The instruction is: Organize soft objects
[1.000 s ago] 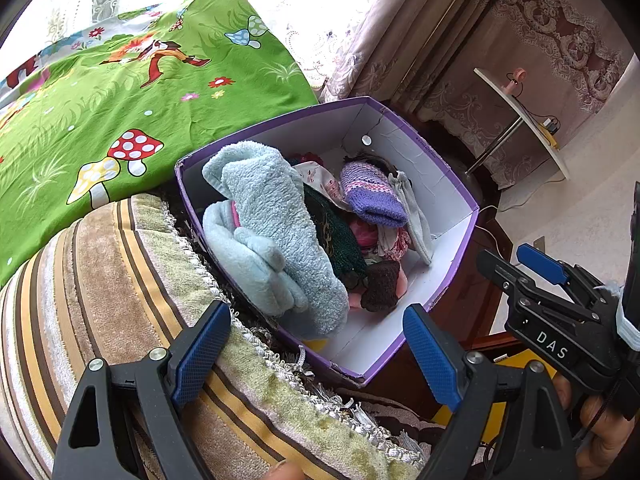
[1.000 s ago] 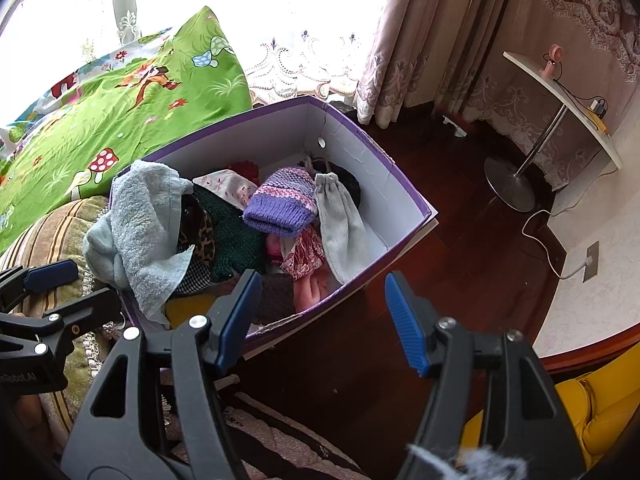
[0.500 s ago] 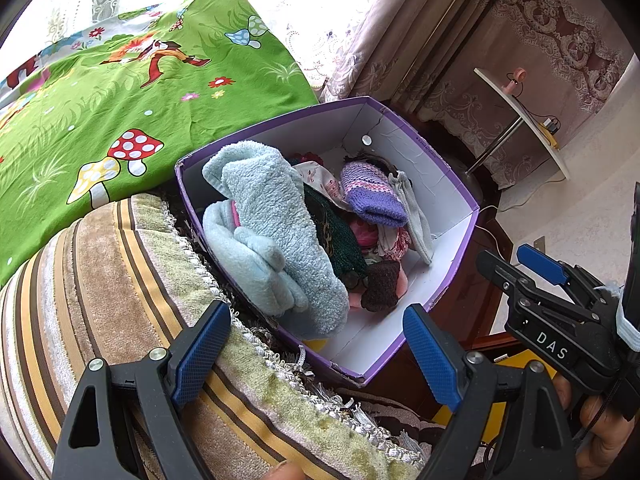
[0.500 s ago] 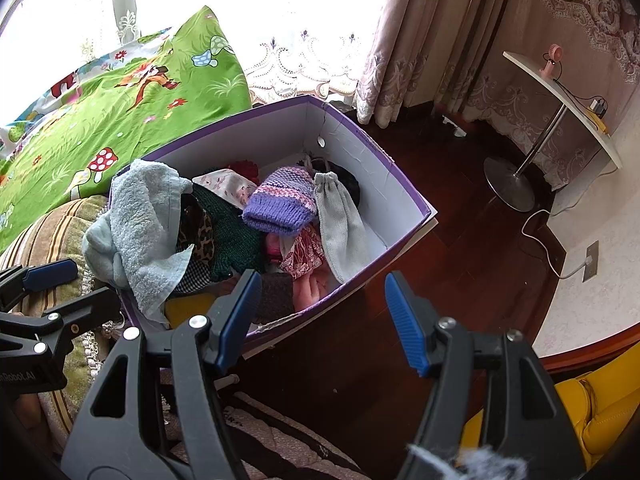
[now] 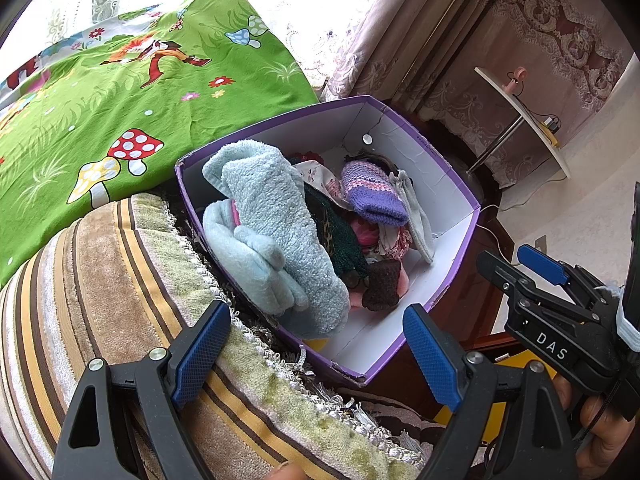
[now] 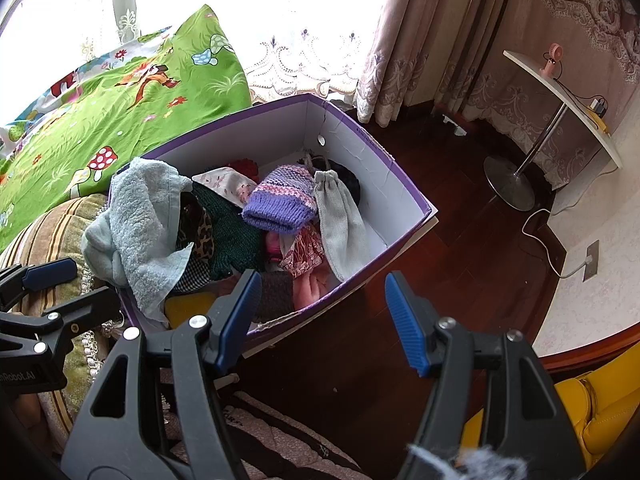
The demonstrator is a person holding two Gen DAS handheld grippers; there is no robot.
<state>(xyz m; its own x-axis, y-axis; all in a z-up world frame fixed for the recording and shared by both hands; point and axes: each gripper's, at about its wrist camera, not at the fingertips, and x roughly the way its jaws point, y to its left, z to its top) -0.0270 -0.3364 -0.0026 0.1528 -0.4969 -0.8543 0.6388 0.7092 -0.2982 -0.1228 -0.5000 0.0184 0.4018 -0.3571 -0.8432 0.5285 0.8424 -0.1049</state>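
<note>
Heaped inside a purple cardboard box with white walls (image 5: 448,196): fluffy pale-blue fleece cloth (image 5: 276,232) draped over the box's near-left rim, purple striped knitted hat (image 5: 372,192) toward its middle, grey drawstring pouch (image 6: 342,220) just beside. Beside the box, striped brown plush cushion (image 5: 100,280). Hovering before the box, left gripper (image 5: 316,344) and right gripper (image 6: 322,320), both spread wide, empty.
</note>
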